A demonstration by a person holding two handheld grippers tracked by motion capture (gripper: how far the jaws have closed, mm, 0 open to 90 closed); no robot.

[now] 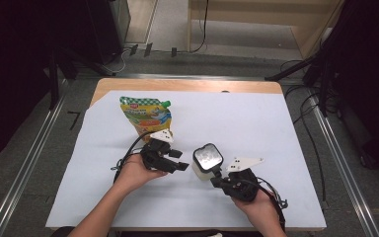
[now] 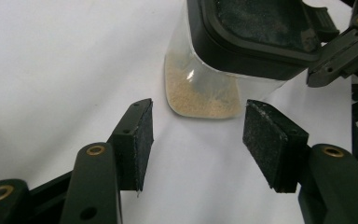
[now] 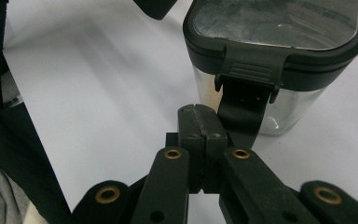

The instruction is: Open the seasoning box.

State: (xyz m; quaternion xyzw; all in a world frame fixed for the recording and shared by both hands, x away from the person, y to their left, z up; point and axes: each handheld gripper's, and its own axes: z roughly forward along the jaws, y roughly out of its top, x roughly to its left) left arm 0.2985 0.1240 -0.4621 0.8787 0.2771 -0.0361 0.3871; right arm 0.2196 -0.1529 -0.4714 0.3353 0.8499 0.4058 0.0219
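Nudging at the jar (image 1: 205, 163) latch (image 3: 244, 100) mid-frame with right gripper (image 3: 198, 114) pressed together, left gripper (image 2: 196, 135) spread and empty — risking tipping the unbraced jar.

Black left tool (image 2: 196, 135) and right tool (image 3: 199, 122) carry brass rivets, trailing cables.

Container (image 1: 206, 162) near the table's (image 1: 256, 123) middle, between left gripper (image 1: 175, 160) and right gripper (image 1: 218, 177). Pouch (image 1: 145, 114) farther back, on the left.
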